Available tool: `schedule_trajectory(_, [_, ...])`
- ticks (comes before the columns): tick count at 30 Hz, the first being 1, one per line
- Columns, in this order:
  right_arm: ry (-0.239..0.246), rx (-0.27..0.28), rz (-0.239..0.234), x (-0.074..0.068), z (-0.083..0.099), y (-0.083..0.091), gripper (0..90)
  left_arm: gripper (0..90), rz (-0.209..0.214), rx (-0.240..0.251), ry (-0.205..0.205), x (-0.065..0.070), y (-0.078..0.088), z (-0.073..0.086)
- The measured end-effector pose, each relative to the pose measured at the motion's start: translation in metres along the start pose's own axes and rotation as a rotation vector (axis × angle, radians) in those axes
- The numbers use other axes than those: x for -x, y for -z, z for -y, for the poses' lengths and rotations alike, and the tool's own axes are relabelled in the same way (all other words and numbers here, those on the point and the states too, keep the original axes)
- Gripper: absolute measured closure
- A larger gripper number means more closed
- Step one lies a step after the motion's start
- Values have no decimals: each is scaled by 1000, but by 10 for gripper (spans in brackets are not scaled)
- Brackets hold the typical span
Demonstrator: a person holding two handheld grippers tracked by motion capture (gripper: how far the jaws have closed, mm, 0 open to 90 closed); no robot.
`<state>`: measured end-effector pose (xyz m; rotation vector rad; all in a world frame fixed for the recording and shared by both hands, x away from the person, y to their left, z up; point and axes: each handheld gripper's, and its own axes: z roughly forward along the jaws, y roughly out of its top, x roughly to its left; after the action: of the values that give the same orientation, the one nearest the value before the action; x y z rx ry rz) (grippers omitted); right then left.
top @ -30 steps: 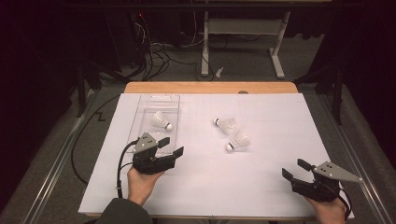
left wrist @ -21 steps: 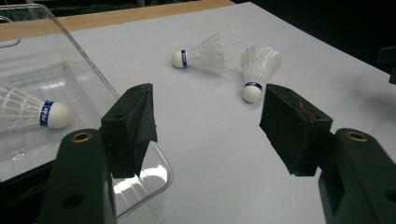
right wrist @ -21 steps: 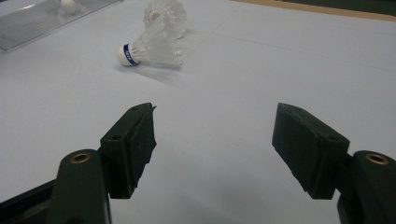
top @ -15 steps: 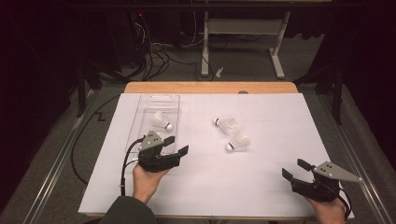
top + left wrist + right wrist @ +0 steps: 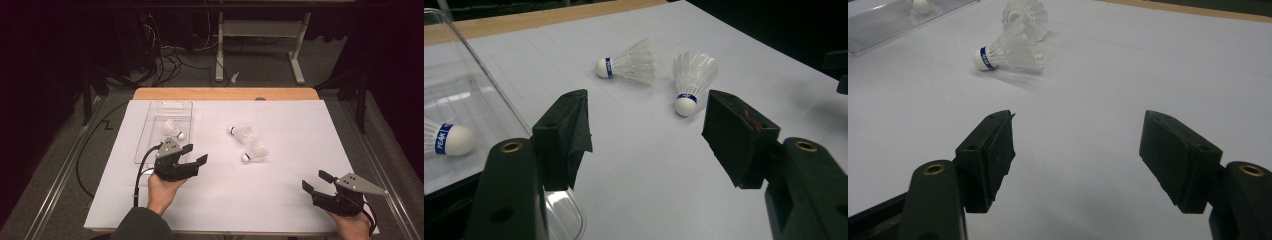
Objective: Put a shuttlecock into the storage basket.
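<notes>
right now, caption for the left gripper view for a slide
Open left gripper faces two shuttlecocks; a third lies in the clear tray.

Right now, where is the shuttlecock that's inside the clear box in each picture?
High view: the shuttlecock in the box lies left of centre, inside the clear box, just beyond the left gripper.
Left gripper view: shuttlecock in the box at the far left edge, cork pointing right.
Right gripper view: just a white cork at the top left, in the box.
Shared landmark: the two loose shuttlecocks on the white sheet.
</notes>
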<state>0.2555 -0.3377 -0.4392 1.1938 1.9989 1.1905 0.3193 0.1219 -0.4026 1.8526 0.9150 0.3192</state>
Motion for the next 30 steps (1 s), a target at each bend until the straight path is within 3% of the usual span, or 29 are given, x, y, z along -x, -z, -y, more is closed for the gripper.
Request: schedule_trajectory(30, [1,1,-2,0,0,0,304,360,14,-6,-14,6,-19,-8])
